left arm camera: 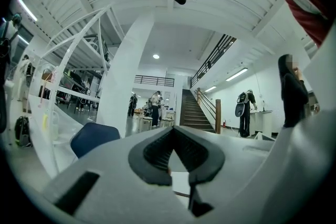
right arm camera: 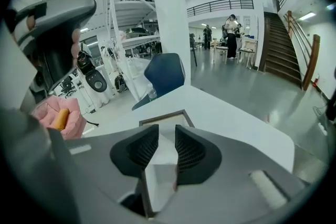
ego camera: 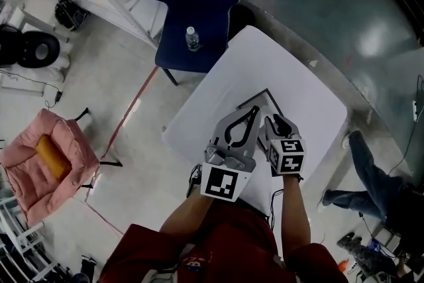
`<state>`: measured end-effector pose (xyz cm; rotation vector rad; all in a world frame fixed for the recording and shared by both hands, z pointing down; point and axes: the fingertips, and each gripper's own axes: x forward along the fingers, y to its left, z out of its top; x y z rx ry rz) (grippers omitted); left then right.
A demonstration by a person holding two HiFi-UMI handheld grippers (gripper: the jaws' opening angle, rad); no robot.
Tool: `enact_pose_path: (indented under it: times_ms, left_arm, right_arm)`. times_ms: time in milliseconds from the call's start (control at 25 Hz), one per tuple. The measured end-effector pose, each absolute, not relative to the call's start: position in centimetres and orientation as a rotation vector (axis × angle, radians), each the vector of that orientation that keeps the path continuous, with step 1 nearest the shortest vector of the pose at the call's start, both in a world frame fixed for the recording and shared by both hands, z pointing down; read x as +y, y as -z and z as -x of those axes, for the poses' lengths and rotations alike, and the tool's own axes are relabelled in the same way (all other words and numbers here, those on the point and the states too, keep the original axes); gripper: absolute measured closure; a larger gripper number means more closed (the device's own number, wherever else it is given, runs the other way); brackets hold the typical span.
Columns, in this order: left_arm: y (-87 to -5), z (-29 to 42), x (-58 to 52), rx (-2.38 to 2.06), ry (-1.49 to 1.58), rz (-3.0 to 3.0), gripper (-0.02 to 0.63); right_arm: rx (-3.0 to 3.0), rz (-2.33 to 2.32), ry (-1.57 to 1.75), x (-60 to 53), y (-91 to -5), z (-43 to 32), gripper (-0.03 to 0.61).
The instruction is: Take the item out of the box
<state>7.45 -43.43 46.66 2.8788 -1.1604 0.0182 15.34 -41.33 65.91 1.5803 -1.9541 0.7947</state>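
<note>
White table [ego camera: 311, 103]: box [right arm camera: 160, 117] mid-table, straight ahead, below right gripper [right arm camera: 167, 131], jaws open, empty; left gripper [left arm camera: 172, 129] alongside, jaws closed.

Open tabletop [ego camera: 311, 109] all round box [right arm camera: 165, 119]; chair [ego camera: 195, 3] beyond far corner.
</note>
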Motion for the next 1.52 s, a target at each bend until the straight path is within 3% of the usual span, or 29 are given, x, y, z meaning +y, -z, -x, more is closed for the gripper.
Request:
enact_pose_path:
  times_ms: [840,1520]
  left_arm:
    - [-49.7,-6.2,-46.4,-1.138,-0.060,-2.810,0.611]
    - [-50.5,-5.3,-47.7,-1.167,-0.058,-2.776,0.611]
  right_arm:
    - [-1.756,-1.371,-0.997,-42.0,-74.4,-14.2,0.439]
    - [-1.636,-1.253,-1.055,-41.8,-77.7,-13.9,0.496]
